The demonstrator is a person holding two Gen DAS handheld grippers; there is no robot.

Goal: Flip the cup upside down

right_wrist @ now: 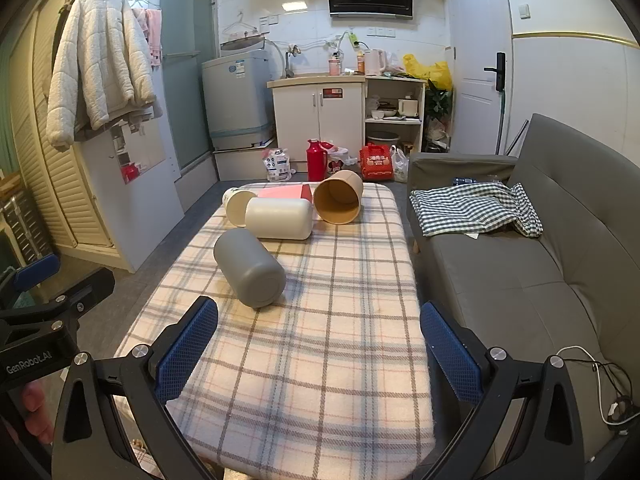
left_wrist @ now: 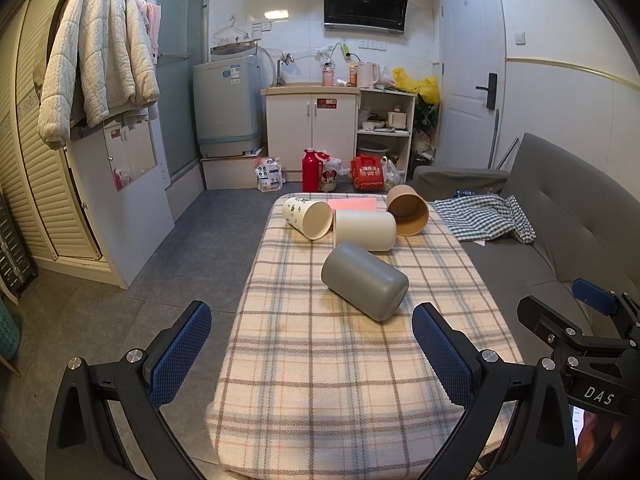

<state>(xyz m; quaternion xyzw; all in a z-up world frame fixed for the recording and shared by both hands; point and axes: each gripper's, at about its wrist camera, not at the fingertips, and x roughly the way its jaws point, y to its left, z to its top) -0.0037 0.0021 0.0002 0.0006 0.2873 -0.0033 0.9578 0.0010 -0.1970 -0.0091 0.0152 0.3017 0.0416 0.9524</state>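
Cups, four on their sides: grey cup [left_wrist: 364, 280], two tools [left_wrist: 312, 356] [right_wrist: 318, 356] wide open, empty.

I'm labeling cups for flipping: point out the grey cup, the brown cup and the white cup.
grey cup [left_wrist: 362, 278]: left wrist view, on its side wall.
brown cup [right_wrist: 339, 197]: right wrist view, inside its open mouth.
white cup [right_wrist: 279, 218]: right wrist view, on its side wall.

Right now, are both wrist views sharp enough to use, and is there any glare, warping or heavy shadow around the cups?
Left wrist: sharp, evenly lit; strong fisheye bending at the edges; grey cup casts only a soft shadow on the plaid cloth. Right wrist: equally sharp, same warping, dark corners; a ceiling-light reflection on the wall tiles but none on the grey cup.
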